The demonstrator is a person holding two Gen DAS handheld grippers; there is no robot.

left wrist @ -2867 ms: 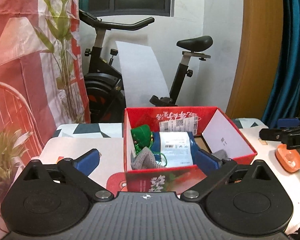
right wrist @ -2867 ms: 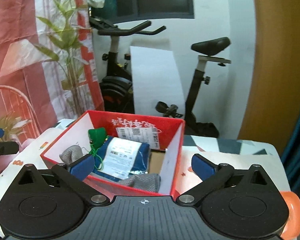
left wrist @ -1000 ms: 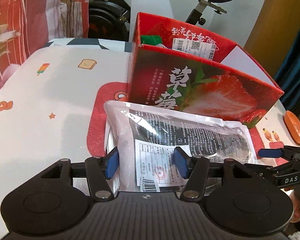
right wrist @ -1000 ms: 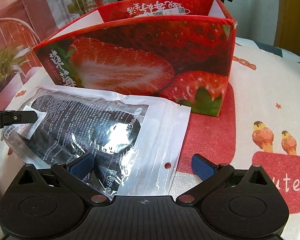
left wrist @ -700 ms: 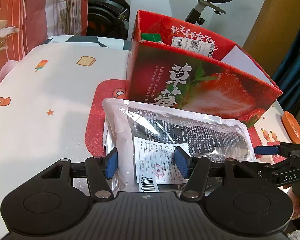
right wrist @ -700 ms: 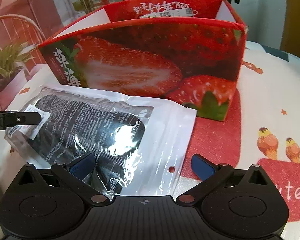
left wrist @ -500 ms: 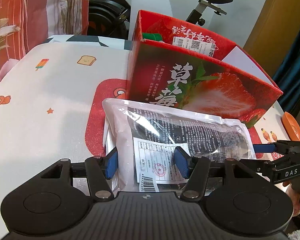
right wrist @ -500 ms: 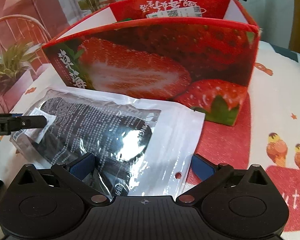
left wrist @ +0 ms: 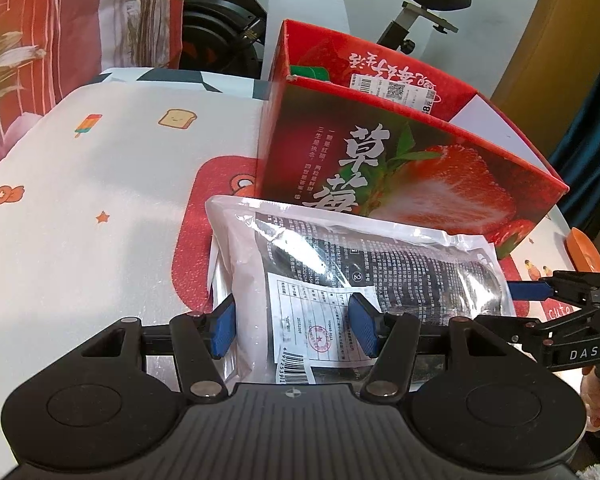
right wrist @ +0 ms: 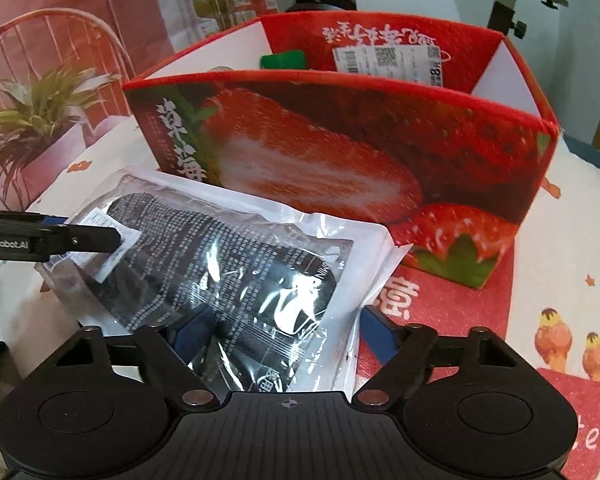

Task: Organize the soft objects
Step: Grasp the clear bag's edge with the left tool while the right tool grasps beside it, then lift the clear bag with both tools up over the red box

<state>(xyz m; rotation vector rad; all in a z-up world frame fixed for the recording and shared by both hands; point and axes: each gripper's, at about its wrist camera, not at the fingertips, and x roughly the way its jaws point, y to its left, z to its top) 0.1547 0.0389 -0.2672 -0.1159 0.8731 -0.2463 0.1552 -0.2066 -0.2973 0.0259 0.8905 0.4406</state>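
Note:
A clear plastic bag with a black soft item lies in front of the red strawberry box. My left gripper has its blue pads on either side of the bag's near end, over the white label. My right gripper has narrowed around the bag's other end, and the bag lifts slightly there. The box holds a green item and other packed things.
The table has a white cloth with cartoon prints. An orange dish sits at the right edge. An exercise bike and a potted plant stand behind the table.
My right gripper's fingers have closed in from wide open onto the bag's end. The bag has shifted and risen a little. My left gripper keeps its place on the label end.

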